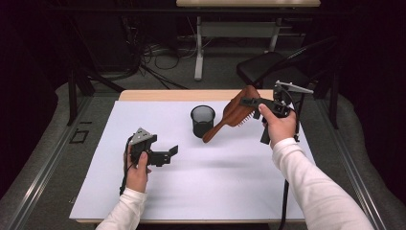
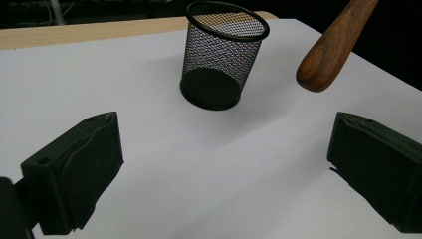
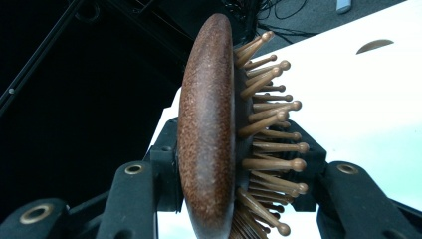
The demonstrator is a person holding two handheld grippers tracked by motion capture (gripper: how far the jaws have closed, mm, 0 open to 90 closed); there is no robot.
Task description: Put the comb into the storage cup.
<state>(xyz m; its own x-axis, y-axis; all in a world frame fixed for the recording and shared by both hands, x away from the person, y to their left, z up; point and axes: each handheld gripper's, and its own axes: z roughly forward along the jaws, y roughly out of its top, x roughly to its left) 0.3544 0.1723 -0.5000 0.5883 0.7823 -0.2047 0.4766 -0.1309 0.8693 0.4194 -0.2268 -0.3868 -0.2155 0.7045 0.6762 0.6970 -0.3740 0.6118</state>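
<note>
Overhead arrangement, listed by size. The table, wooden at its far edge, carries a white sheet over nearly its whole top. Beyond it, at twelve o'clock, stands the pale frame of a second desk amid loose floor cables; a dark chair stands at about one o'clock from the table's centre.

The wooden hairbrush is held in the air over the sheet's far right part, at roughly one o'clock from centre. Its head is clamped between the jaws of the right gripper, which are closed on it: in the right gripper view one jaw presses the smooth back of the hairbrush and the other sits among the pins. The handle slopes down toward seven o'clock, its rounded end hanging just beside the black mesh cup and clear of the sheet; whether it touches the cup's rim is hard to judge from above.

The mesh cup stands upright just beyond the sheet's centre. In the left gripper view the cup is unobstructed between the two jaws.

The left gripper is held low over the sheet at about eight o'clock from the cup, jaws spread wide and grasping nothing, pointing toward three o'clock
</note>
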